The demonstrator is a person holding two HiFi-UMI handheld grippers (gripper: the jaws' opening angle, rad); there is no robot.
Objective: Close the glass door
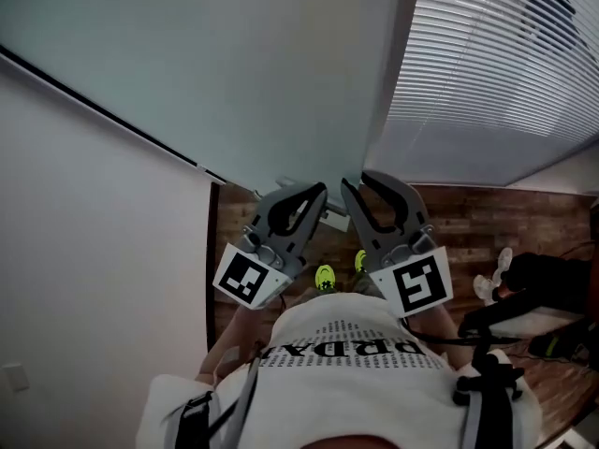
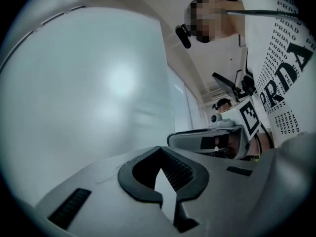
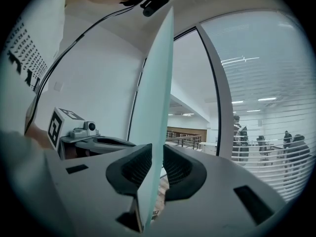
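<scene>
Glass door [image 3: 155,83] upright, edge-on between jaws

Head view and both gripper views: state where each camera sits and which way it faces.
Head view: on the person's head, facing steeply down along the glass door; shirt, left gripper, right gripper show.
Left gripper view: rides that gripper, faces along its shut jaws beside the door's face; shirt and right gripper show.
Right gripper view: rides that gripper, faces along jaws shut on the door's edge; left gripper shows.
Shared: each gripper view shows the door and the other gripper.
</scene>
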